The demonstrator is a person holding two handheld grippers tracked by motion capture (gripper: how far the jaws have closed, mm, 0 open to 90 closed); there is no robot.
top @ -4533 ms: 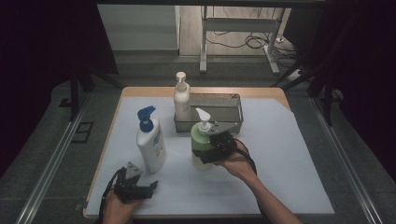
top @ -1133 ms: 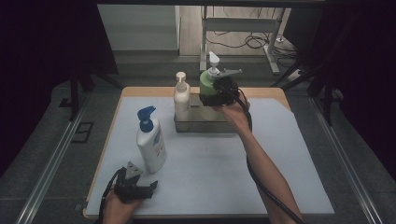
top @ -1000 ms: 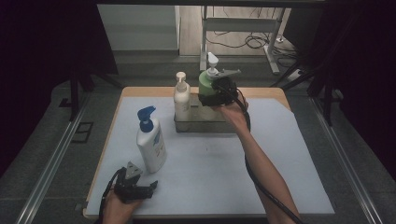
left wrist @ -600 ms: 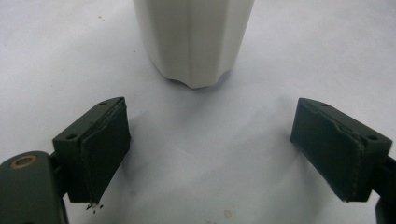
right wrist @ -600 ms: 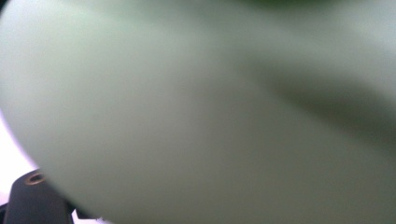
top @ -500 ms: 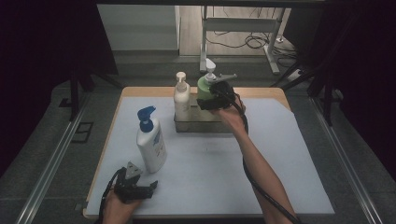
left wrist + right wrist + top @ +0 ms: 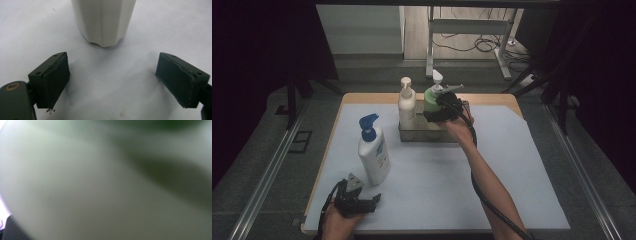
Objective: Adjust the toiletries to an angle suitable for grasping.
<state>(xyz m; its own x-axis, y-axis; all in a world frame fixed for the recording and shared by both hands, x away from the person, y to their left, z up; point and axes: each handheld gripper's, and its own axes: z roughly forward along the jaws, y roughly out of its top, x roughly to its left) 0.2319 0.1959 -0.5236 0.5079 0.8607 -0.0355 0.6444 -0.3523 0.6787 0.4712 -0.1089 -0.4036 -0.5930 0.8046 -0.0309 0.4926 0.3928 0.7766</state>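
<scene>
A green pump bottle (image 7: 430, 96) hangs upright over the clear bin (image 7: 412, 136) at the back of the table, its lower part level with the bin's rim. My right gripper (image 7: 443, 107) is shut on its side, and in the right gripper view the green bottle (image 7: 100, 182) is a close blur. A cream pump bottle (image 7: 406, 105) stands in the bin's left end. My left gripper (image 7: 358, 194) rests near the front left edge, open with nothing between its pads (image 7: 56, 75). Just ahead of it stands a white bottle (image 7: 373, 152) with a blue pump, its base (image 7: 103, 22) close by.
A white mat (image 7: 522, 170) covers the wooden table (image 7: 492, 99). Dark floor and metal rails (image 7: 267, 175) flank the table, and a metal frame (image 7: 472, 25) with cables stands behind it.
The right gripper carried the green bottle from the mat's middle up over the bin, then sank with it toward the bin in the last second. The left gripper stayed still.
</scene>
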